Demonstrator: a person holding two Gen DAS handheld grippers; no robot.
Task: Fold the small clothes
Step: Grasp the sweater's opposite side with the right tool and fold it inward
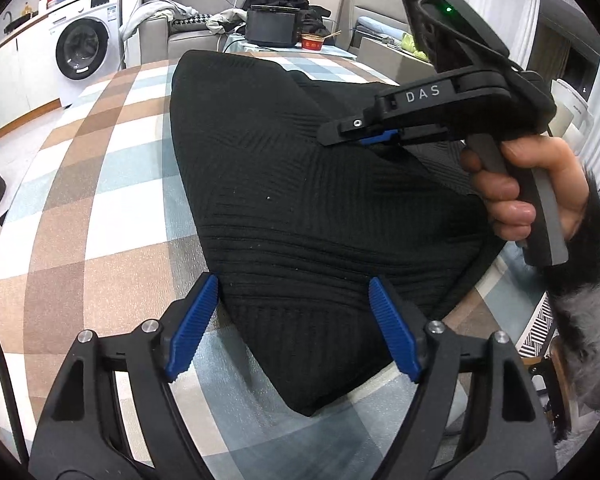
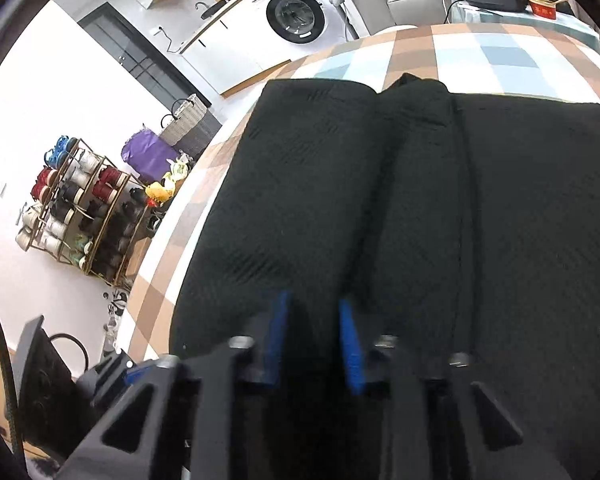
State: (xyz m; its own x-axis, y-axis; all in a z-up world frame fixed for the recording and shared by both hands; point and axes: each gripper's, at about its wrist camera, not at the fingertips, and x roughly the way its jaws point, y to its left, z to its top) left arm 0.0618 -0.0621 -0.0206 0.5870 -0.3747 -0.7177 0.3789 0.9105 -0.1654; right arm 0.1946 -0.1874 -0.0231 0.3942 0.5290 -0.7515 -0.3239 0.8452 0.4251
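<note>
A black ribbed knit garment (image 1: pixel 292 184) lies folded on the checked tablecloth (image 1: pixel 100 208). My left gripper (image 1: pixel 294 320) is open, its blue pads either side of the garment's near end, just above it. The right gripper (image 1: pixel 364 132) enters from the right in the left wrist view, held in a hand, its jaws nearly closed low over the garment. In the right wrist view the right gripper (image 2: pixel 314 340) has its blue pads close together on a raised fold of the garment (image 2: pixel 420 208). The cloth between the pads is dark and blurred.
The table edge (image 2: pixel 168 216) runs along the left in the right wrist view, with a shoe rack (image 2: pixel 80 208) on the floor beyond. A washing machine (image 1: pixel 84 48), sofa and a black box (image 1: pixel 270 26) with a red bowl (image 1: pixel 312 43) stand at the far end.
</note>
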